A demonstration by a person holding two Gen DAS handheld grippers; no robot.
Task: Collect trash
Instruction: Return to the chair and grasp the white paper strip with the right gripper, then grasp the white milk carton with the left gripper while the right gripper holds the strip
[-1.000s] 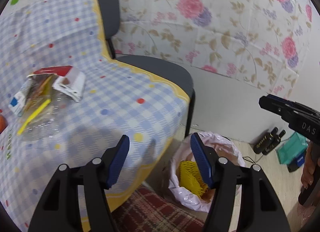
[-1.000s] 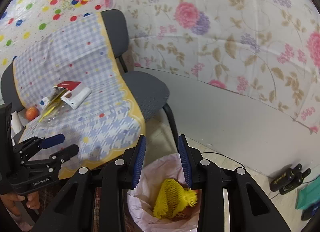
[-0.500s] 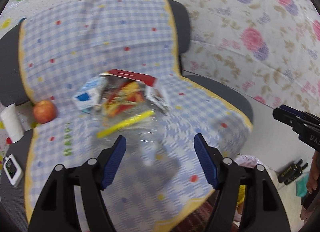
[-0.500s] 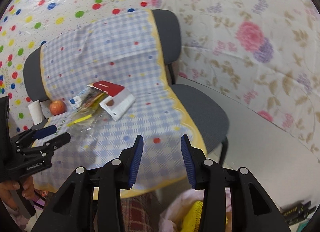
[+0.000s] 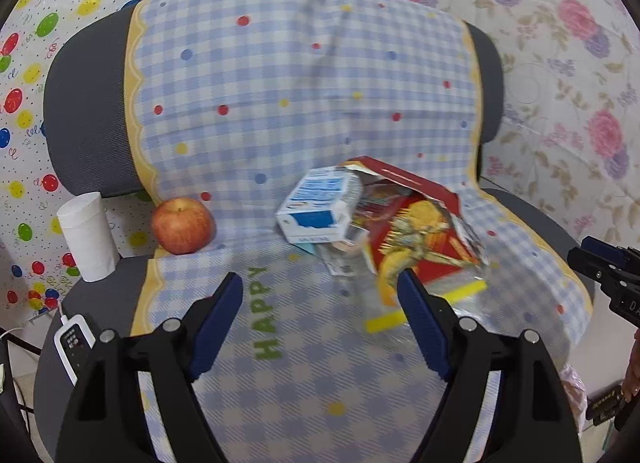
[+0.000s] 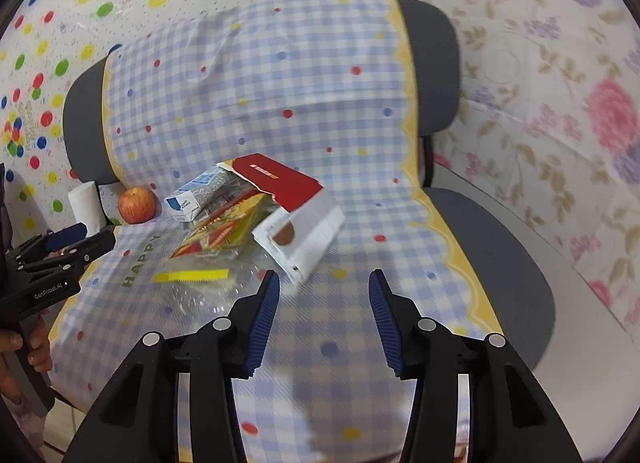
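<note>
Both views have swung up from the floor bin to the trash pile (image 5: 384, 231) on the checked cloth (image 6: 320, 103), where left hand-held gripper (image 5: 320, 323) and right hand-held gripper (image 6: 324, 319) hover wide open and empty, so another pickup looks next.

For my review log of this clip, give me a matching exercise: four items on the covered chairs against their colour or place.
Things:
1. apple
2. carton
3. paper roll
4. remote

Descriptions:
A. blue and white, in the trash pile
B. white, on the bare grey seat with a cable
C. red, on the cloth's left edge
D. white, upright, left of the apple

Pairs: 1-C, 2-A, 3-D, 4-B
</note>
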